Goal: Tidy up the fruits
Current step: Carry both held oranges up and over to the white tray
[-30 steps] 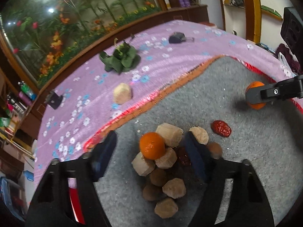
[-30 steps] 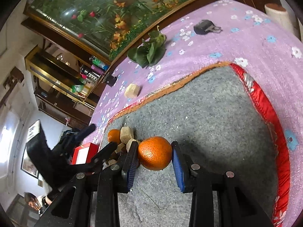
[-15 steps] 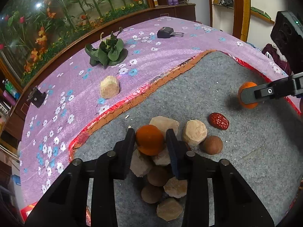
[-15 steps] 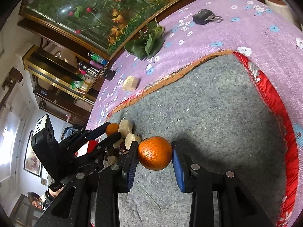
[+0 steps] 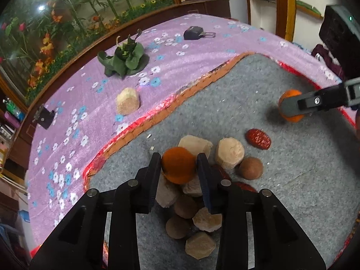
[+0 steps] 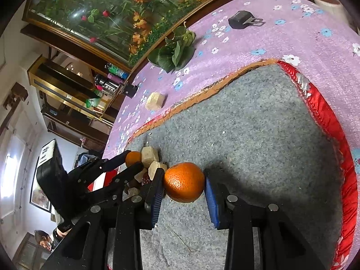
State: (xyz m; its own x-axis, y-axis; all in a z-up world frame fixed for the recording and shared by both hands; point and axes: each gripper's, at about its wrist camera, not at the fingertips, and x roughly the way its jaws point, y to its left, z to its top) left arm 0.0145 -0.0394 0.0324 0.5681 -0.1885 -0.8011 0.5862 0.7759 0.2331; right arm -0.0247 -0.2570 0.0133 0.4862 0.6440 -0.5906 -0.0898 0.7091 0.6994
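A small orange [image 5: 178, 165] sits clamped between the closed fingers of the left gripper [image 5: 179, 167], atop a heap of tan blocks [image 5: 229, 149] and brown round fruits [image 5: 250, 167] on the grey mat [image 5: 281, 198]. A larger orange [image 6: 184, 182] rests on that mat, well to the right, pinched by the right gripper [image 6: 183, 185], both pads touching it. A red date [image 5: 258, 138] lies between them, and one tan block [image 5: 127, 101] lies apart on the purple flowered cloth [image 5: 180, 51].

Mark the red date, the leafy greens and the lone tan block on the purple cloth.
red date [image 5: 258, 139], left wrist view, middle of its wrinkled top
leafy greens [image 5: 125, 60], left wrist view, central leaves
lone tan block [image 5: 127, 101], left wrist view, its front face
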